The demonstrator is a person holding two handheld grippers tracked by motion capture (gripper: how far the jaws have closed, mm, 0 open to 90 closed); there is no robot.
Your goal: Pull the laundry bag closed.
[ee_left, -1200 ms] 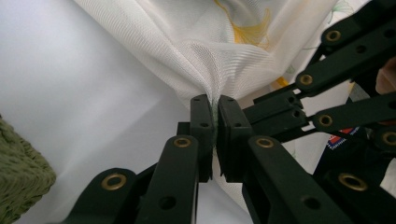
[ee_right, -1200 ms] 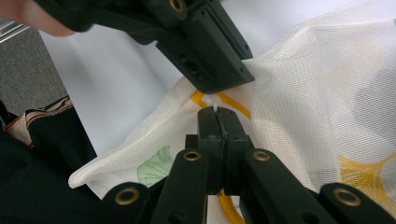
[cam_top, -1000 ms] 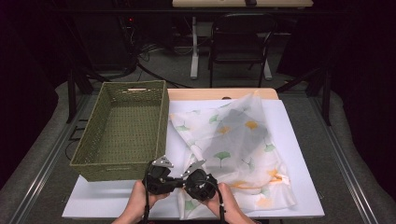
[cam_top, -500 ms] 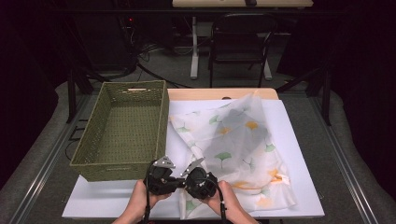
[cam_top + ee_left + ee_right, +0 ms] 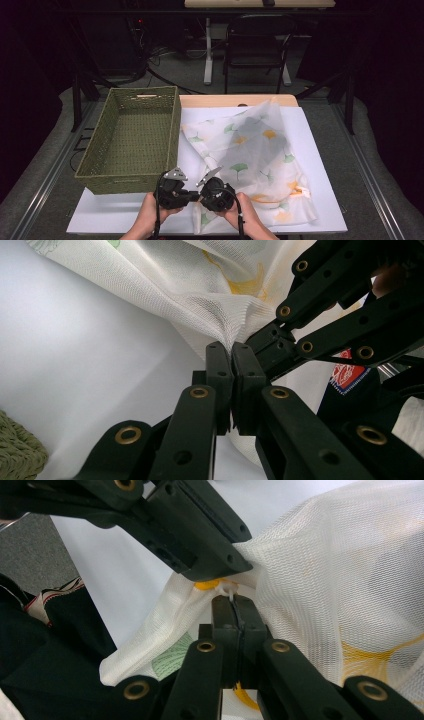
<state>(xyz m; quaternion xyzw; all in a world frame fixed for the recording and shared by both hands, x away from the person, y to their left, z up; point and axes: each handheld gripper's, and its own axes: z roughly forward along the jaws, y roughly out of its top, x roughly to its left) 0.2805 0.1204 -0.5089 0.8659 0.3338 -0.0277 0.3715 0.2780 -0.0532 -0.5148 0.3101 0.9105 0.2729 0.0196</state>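
Both grippers, left (image 5: 186,192) and right (image 5: 204,192), have jaws clamped on the mesh bag (image 5: 250,150) just beside the green basket (image 5: 135,145).

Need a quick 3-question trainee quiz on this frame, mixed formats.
1. True or false: both tongs, left and right, are shut on the mesh cloth.
2. Where does the basket sit in the high view? A) right of the cloth B) left of the cloth C) on top of it
3. Fill in: the cloth lies on a white ____ covering the table.

Key: 1 true; 2 B; 3 sheet
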